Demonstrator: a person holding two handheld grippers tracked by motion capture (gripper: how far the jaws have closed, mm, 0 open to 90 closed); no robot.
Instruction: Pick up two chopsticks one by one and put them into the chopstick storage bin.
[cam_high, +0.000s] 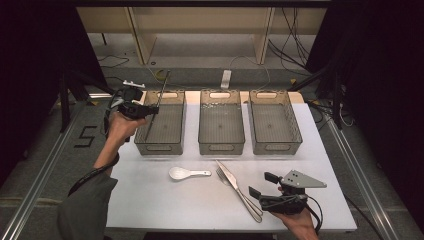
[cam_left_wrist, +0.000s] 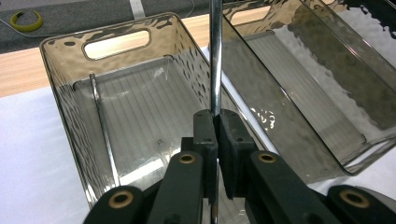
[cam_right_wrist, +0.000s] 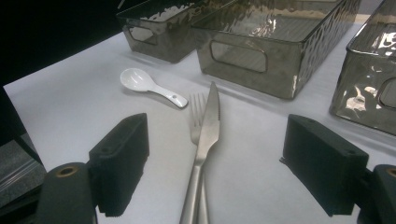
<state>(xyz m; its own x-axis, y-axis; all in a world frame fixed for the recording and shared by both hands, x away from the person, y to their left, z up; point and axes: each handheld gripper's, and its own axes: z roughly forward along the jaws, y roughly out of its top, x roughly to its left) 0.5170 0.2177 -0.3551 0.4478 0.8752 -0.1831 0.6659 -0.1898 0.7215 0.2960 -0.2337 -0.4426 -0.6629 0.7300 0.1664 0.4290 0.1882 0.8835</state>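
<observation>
While clamped tight on a thin metal rod (cam_left_wrist: 215, 56), left claw (cam_high: 145, 111) poised over the near-left corner of the leftmost smoky bin (cam_high: 162, 142), rod standing nearly upright above the bin's left edge, a second rod (cam_left_wrist: 103, 135) lying on the ribbed floor inside. Farther right along the white tabletop (cam_high: 150, 200), two more bins of the same kind, middle bin (cam_high: 221, 145) and right bin (cam_high: 277, 145), side by side. Near the front, right claw (cam_high: 260, 186) spread wide apart and holding nothing, aimed at a knife (cam_right_wrist: 208, 126) laid across a fork (cam_right_wrist: 197, 109), a white spoon (cam_right_wrist: 147, 86) just beyond them.
</observation>
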